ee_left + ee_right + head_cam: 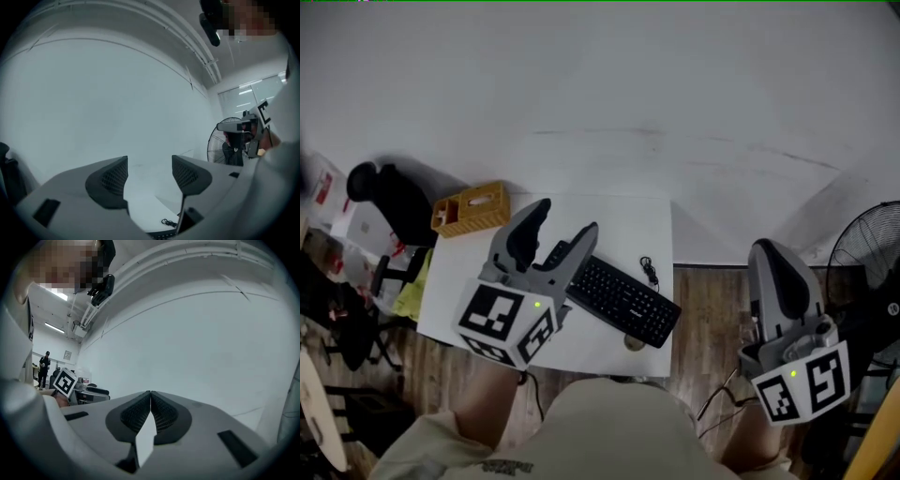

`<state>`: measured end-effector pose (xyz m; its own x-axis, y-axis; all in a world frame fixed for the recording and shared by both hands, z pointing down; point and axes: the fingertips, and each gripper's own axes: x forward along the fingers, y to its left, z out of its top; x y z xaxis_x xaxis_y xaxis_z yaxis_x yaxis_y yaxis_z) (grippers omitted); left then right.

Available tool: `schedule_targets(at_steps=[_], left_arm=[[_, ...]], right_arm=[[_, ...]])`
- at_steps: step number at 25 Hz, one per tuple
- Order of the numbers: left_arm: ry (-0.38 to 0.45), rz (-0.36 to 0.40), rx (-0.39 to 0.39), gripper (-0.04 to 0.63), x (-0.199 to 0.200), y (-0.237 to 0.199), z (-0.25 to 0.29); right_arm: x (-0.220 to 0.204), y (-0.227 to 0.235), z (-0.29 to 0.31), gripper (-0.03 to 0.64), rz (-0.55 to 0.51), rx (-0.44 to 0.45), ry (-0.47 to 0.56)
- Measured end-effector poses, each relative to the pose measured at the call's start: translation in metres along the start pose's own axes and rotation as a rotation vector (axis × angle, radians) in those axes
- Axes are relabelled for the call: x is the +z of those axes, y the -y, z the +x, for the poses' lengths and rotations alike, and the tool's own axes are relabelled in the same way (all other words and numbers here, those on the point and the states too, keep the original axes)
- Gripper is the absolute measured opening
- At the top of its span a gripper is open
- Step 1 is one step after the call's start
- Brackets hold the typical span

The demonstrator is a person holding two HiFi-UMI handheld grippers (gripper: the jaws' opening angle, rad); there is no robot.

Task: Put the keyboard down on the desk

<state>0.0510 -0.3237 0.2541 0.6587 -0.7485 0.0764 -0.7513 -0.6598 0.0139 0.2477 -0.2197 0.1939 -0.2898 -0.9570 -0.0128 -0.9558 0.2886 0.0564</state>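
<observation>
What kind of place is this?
Probably an office or workroom: a white desk with a keyboard on it, a black chair beside it, and a standing fan.

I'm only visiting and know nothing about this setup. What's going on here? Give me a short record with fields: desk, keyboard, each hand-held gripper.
Desk: white, with a woven basket at its far left corner
Keyboard: black, lying flat and slanted on the desk, held by nothing
Left hand-held gripper: raised over the desk, jaws apart, empty
Right hand-held gripper: off the desk's right side, jaws together, empty
Task status: keyboard appears already put down
</observation>
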Motion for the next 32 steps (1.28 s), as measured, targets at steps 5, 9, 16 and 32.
schedule_targets(at_steps=[5, 9, 16, 32], left_arm=[[0.048, 0.080, 0.062, 0.249, 0.018, -0.005, -0.015], [0.048, 0.147, 0.052, 0.215, 0.009, -0.002, -0.019], [0.026, 0.152, 0.031, 0.100, -0.017, 0.010, -0.019], [-0.063, 0.130, 0.042, 0.029, -0.083, 0.012, -0.019]], right_arm=[[0.005, 0.001, -0.009, 0.026, -0.009, -0.009, 0.016], [-0.006, -0.001, -0.011, 0.026, -0.008, -0.003, -0.005], [-0.042, 0.005, -0.004, 0.026, -0.004, -0.004, -0.082], [-0.137, -0.014, 0.003, 0.025, 0.011, 0.115, -0.316]])
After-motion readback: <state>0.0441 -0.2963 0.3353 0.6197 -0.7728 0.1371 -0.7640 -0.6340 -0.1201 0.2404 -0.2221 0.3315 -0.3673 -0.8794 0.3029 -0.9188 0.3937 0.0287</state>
